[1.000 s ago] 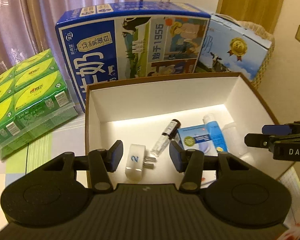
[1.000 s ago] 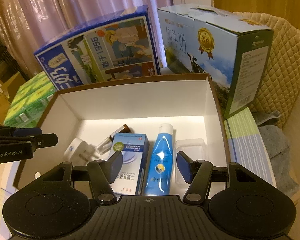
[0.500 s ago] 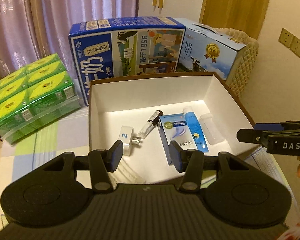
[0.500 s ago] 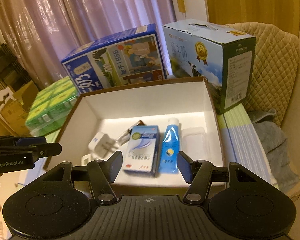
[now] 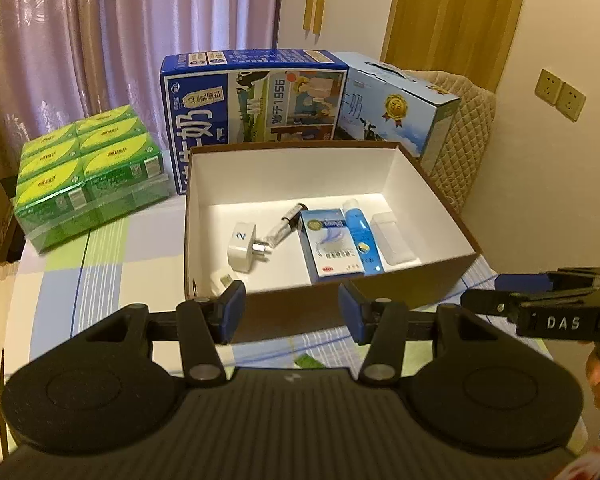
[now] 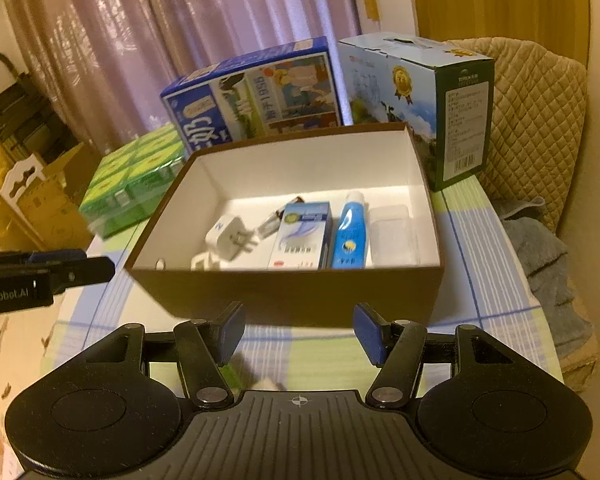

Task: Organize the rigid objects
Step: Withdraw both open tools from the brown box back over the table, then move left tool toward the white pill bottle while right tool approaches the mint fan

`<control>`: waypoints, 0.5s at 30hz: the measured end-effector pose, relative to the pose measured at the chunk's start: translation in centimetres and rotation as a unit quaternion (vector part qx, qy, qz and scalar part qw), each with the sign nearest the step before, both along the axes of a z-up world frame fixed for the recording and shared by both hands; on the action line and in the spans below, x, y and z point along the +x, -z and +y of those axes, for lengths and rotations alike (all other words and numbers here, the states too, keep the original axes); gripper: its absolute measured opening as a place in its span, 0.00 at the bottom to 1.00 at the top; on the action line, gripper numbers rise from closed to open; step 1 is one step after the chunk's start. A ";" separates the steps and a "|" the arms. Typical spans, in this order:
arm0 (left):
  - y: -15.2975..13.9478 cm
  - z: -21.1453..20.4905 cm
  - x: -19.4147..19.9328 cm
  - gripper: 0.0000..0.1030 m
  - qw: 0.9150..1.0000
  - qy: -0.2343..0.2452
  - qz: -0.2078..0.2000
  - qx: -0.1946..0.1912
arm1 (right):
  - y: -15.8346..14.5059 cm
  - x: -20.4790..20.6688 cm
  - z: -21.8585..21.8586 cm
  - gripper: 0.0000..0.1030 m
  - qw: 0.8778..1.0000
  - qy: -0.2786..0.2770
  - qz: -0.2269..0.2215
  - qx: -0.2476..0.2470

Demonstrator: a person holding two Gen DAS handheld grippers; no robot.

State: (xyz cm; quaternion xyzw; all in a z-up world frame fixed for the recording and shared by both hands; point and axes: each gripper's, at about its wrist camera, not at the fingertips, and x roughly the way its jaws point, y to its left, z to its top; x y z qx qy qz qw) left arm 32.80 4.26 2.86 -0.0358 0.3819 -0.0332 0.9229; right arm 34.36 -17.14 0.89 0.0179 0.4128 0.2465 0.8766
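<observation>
Brown cardboard outside and white inside, the open box (image 5: pixel 452 216) (image 6: pixel 284 296) sits on the checked cloth of the bench (image 5: pixel 100 248) (image 6: pixel 480 248). On its floor, from left to right, lie a white plug adapter (image 5: pixel 242 247) (image 6: pixel 224 236) marked 2, a small clear vial with a dark cap (image 5: pixel 285 225) (image 6: pixel 274 218), a blue-and-white carton (image 5: pixel 332 246) (image 6: pixel 302 236), a blue tube (image 5: pixel 362 238) (image 6: pixel 349 236) touching the carton's side, and a clear plastic case (image 5: pixel 393 239) (image 6: pixel 392 236) just beside the tube. A small white piece (image 5: pixel 225 280) (image 6: pixel 204 261) lies near the front wall.

Both grippers hang in front of the box, outside it. The left gripper (image 5: pixel 291 308) (image 6: pixel 74 266) is spread and holds nothing; the right gripper (image 6: pixel 299 334) (image 5: pixel 512 292) is likewise spread and empty.

Behind the box stand two blue milk cartons (image 5: pixel 256 100) (image 6: pixel 260 92); a green shrink-wrapped pack (image 5: pixel 88 172) (image 6: pixel 136 176) rests at the left.
</observation>
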 end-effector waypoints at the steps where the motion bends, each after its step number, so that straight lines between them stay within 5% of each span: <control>1: 0.0 -0.1 -0.5 0.46 1.000 0.000 0.000 -0.002 | 0.1 -0.6 0.0 0.56 1.000 -0.003 0.000 -0.003; 15: 3.6 -0.3 -7.1 0.46 0.999 -0.014 0.043 -0.020 | 3.7 -6.6 -1.2 0.56 0.998 -0.024 0.046 -0.019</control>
